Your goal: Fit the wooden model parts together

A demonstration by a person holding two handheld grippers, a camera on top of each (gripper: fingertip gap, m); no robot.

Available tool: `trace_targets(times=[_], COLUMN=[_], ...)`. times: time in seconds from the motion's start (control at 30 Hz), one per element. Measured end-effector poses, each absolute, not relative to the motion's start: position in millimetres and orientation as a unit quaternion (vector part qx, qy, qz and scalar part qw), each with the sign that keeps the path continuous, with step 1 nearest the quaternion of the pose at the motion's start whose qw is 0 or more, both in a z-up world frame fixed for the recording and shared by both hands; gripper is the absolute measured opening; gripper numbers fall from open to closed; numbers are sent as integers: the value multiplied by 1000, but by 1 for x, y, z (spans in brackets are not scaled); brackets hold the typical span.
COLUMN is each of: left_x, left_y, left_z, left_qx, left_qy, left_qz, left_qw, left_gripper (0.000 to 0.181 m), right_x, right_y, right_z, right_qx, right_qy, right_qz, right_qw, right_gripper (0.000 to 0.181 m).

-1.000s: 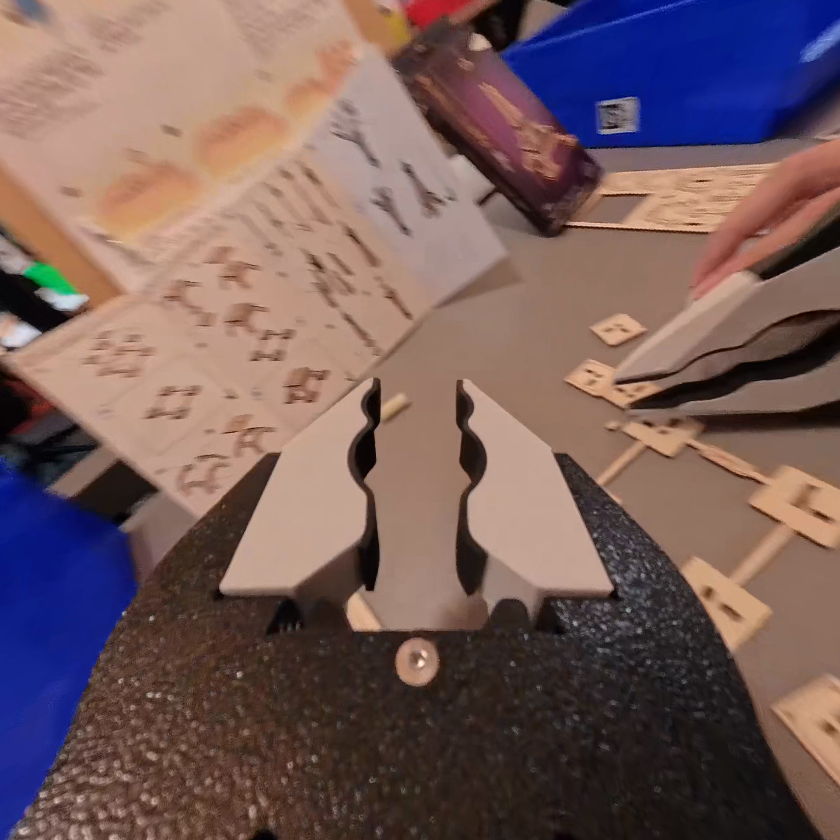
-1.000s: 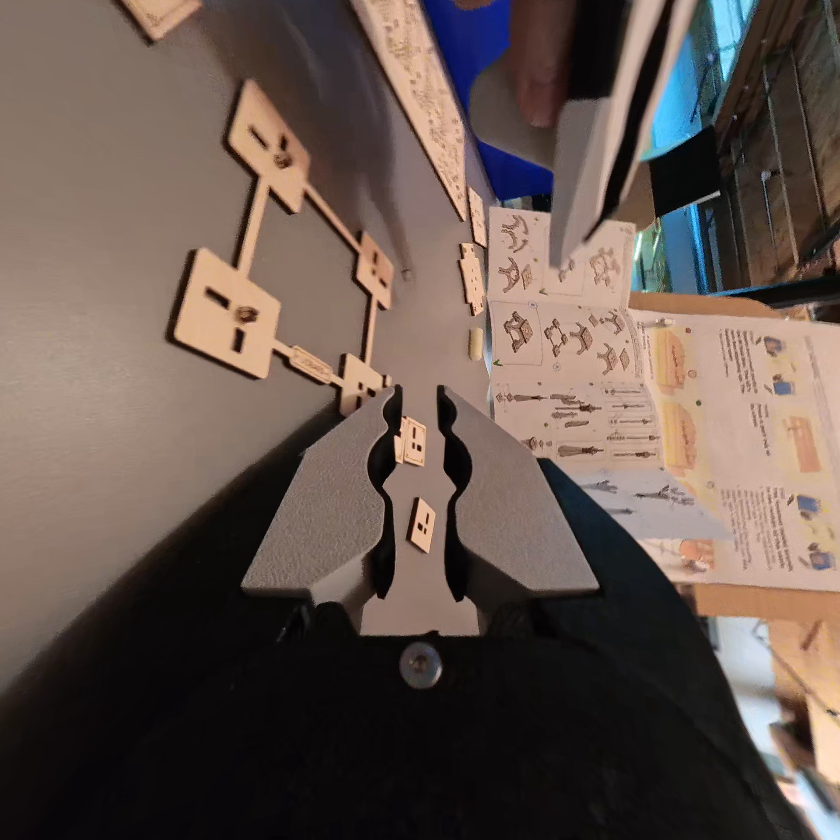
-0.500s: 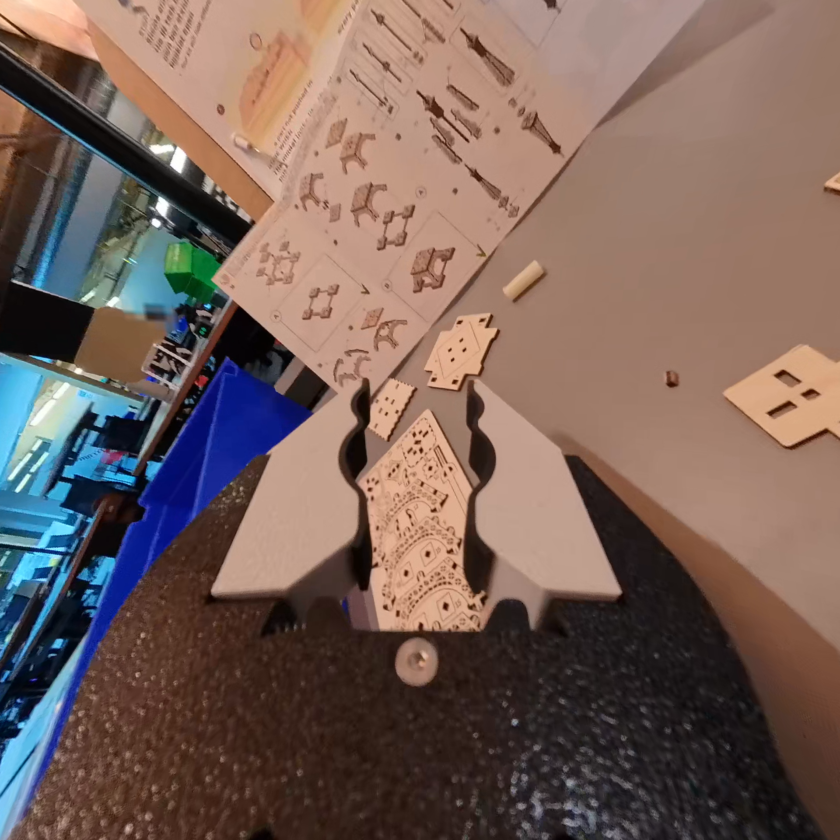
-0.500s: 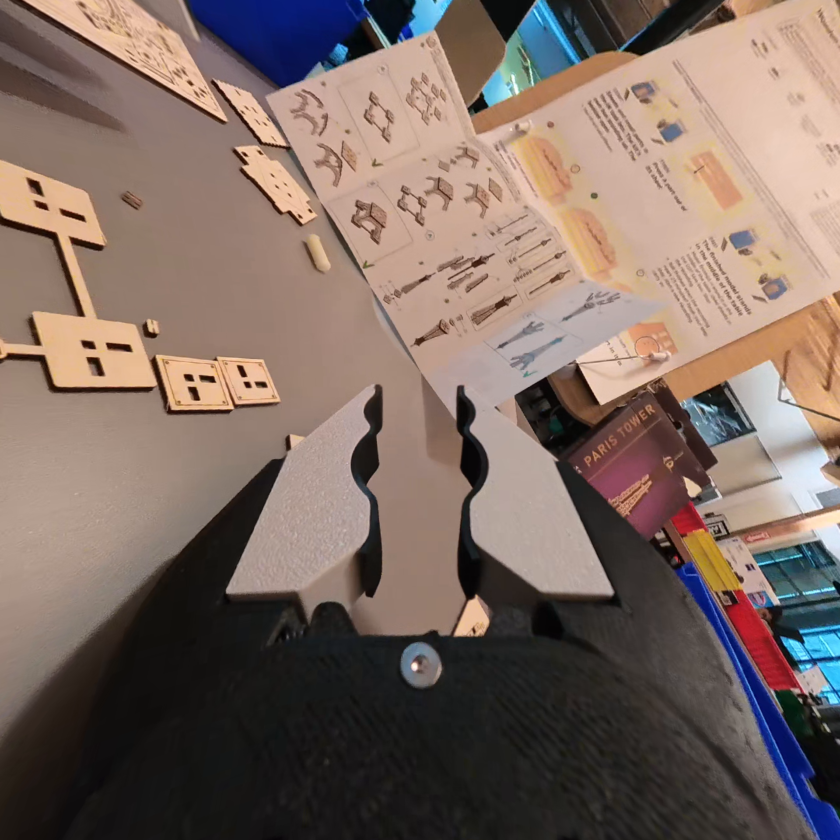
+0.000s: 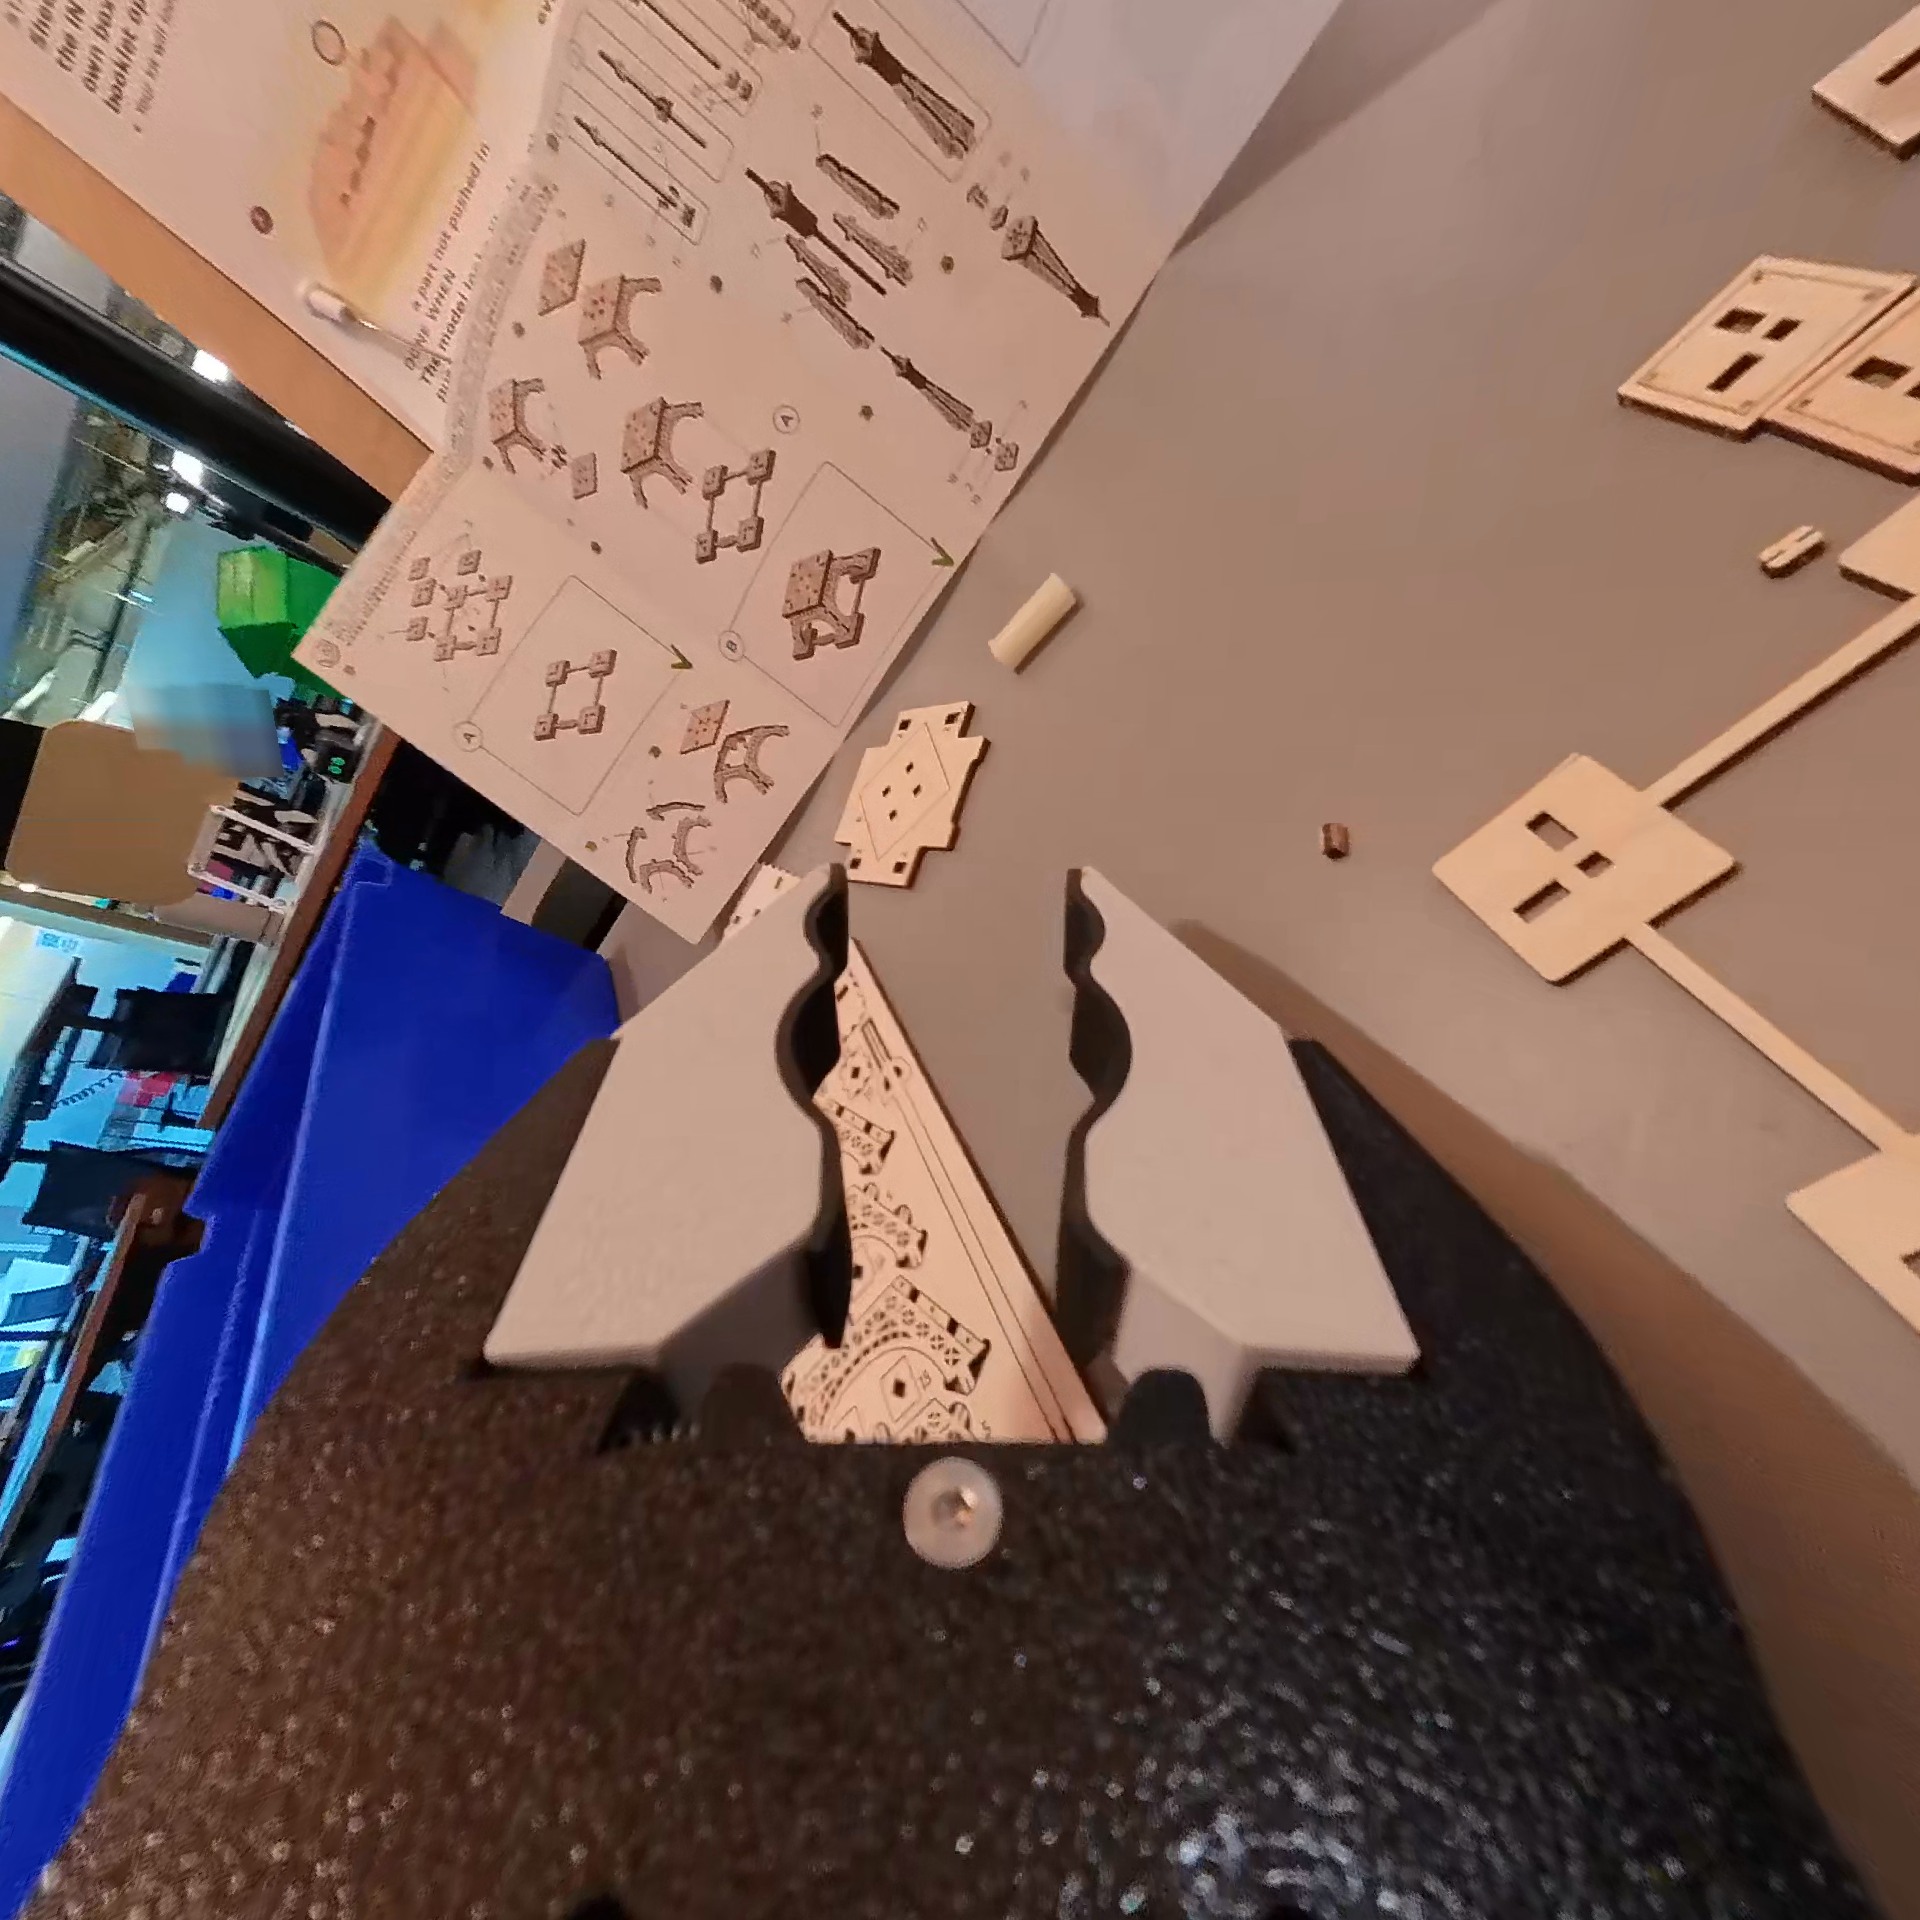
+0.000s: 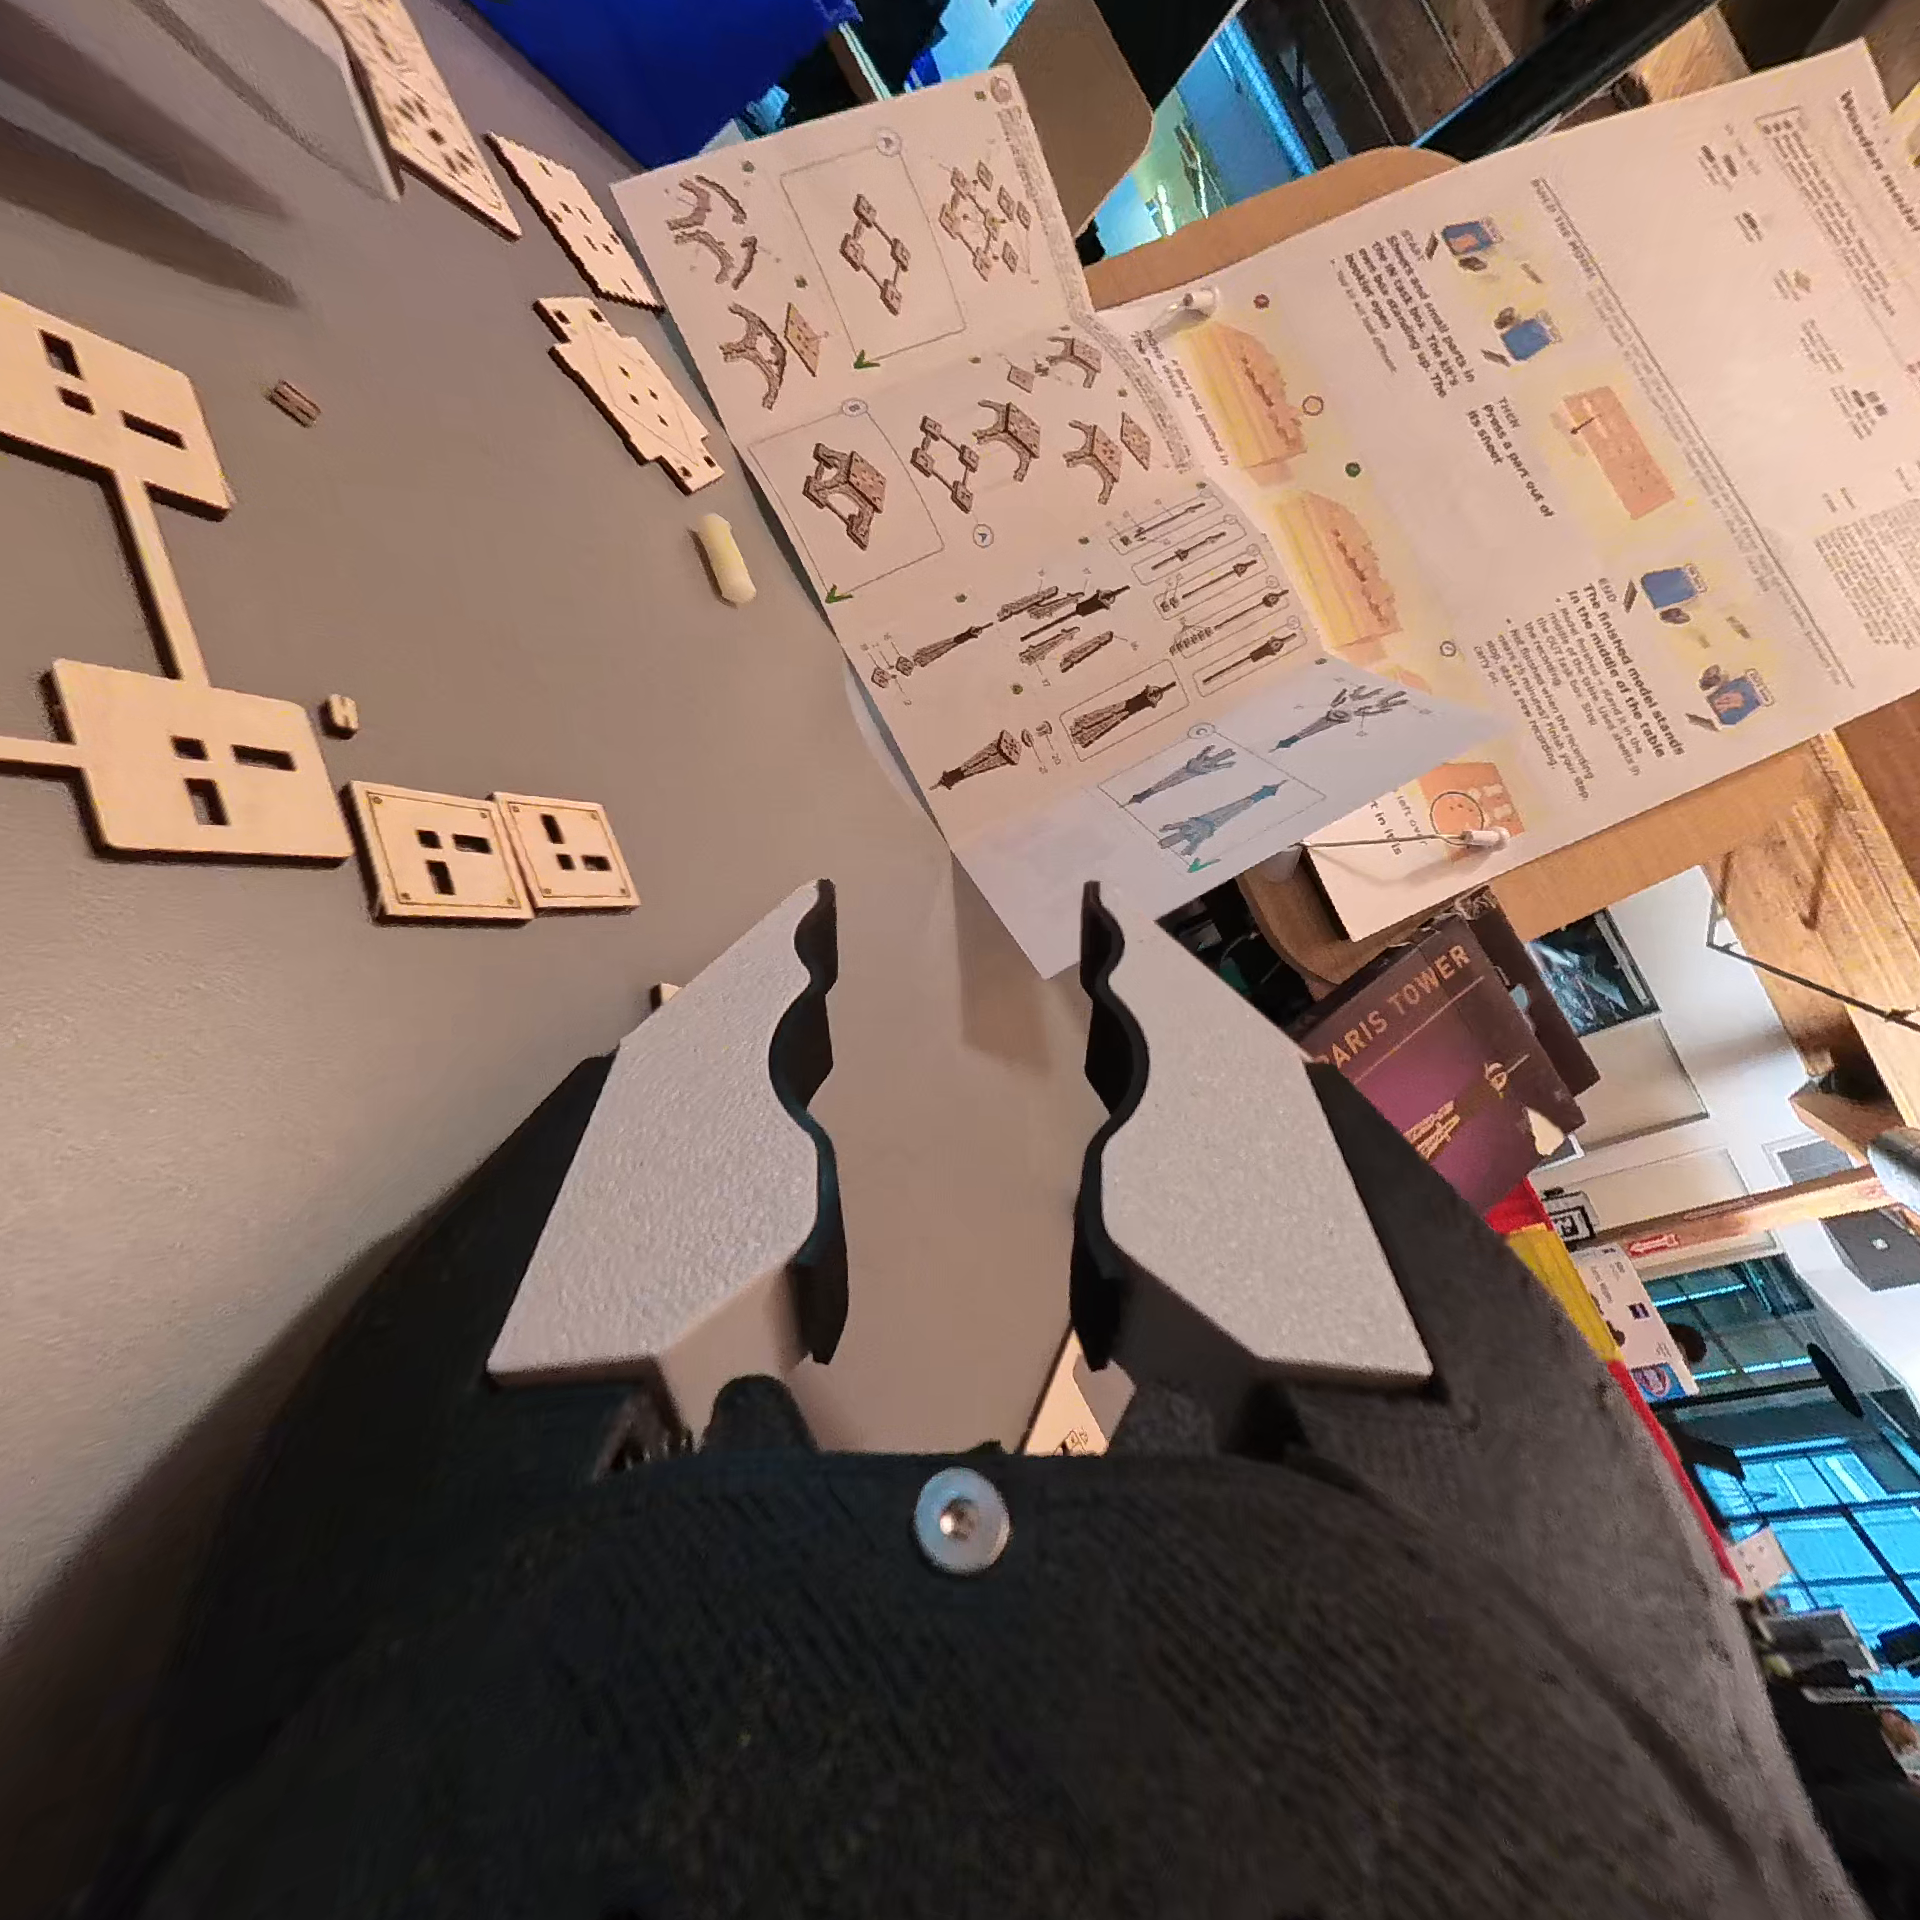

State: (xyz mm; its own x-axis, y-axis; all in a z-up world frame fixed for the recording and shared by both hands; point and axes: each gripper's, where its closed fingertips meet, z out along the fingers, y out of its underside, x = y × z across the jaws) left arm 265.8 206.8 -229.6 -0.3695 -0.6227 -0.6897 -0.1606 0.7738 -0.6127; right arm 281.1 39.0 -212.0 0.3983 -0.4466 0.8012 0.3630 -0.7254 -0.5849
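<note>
The wooden parts lie flat on the grey table (image 5: 1403, 520). A frame (image 6: 177, 748) of slotted squares joined by thin strips sits to the left in my right view, and two loose slotted squares (image 6: 499, 847) lie side by side just beside it. A stepped plate (image 5: 909, 795) with four small holes lies near the lower edge of the instruction sheet (image 5: 727, 416), with a short pale peg (image 5: 1029, 621) close by. An uncut sheet (image 5: 914, 1247) of engraved pieces shows through the gap of my left gripper (image 5: 951, 894), lying beneath it on the table.

My left gripper is spread apart and holds nothing. My right gripper (image 6: 956, 904) is likewise apart and empty, over bare table near the sheet's corner.

Farther out, the instruction sheet leans up from the table, a dark purple box (image 6: 1455, 1070) stands beyond its right end (printed, with a tower drawing), and a blue bin (image 5: 343, 1143) sits past the table's edge.
</note>
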Motion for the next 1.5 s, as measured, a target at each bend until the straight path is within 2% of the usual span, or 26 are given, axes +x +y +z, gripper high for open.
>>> trace_targets(times=[0.3, 0.97, 1.5], left_x=[266, 266, 266], left_y=[209, 211, 217], left_z=[-239, -248, -246], left_qx=[-246, -224, -223], left_qy=[807, 826, 824], left_qz=[-214, -163, -148], left_qw=[491, 491, 500], left_gripper=[38, 38, 37], right_x=[276, 266, 266], right_y=[43, 43, 46], right_z=[-215, -228, -242], right_qx=[-752, -767, -787], right_qy=[2, -41, -62], right_qz=[-546, -541, -526], right_qw=[369, 343, 316], right_gripper=[45, 26, 20])
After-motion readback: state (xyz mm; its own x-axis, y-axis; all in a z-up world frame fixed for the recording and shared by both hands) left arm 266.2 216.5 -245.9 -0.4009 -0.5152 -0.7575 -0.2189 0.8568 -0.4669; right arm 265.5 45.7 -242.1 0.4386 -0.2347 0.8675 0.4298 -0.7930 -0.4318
